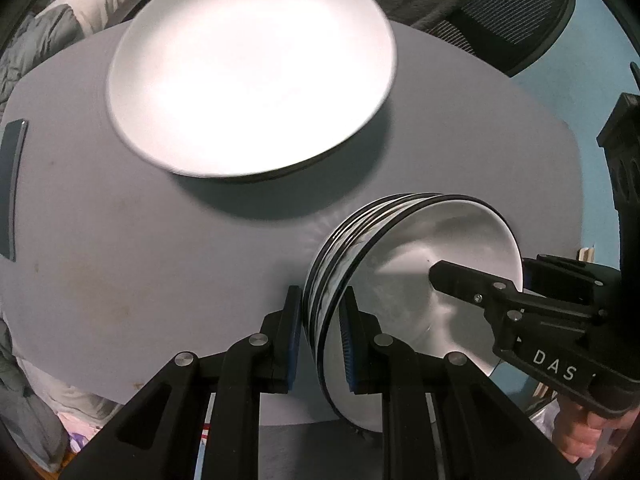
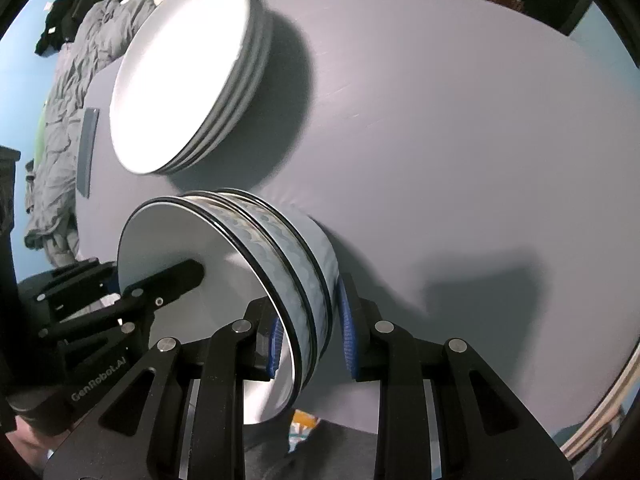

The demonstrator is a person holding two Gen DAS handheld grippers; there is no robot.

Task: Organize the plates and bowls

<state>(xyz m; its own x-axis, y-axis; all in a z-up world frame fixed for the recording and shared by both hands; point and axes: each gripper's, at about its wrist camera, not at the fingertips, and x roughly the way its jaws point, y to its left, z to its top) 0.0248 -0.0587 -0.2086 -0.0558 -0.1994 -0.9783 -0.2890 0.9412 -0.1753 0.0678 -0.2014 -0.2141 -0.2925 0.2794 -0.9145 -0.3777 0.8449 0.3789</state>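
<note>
Both on the bowl stack [image 2: 280, 264] now: left hand-held gripper [image 1: 320, 340] and right hand-held gripper [image 2: 308, 336] each pinch its rim. Keep level; plates [image 2: 188, 80] sit just ahead on the surface [image 2: 440, 140].

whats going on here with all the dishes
A person holding two claws is sorting dishes on a grey table. Both claws grip the same stack of nested bowls by its rim, from opposite sides: the left claw and the right claw each have one finger inside the top bowl and one outside. A stack of white plates sits farther back on the table. A dark flat object lies at the table's left edge.
</note>
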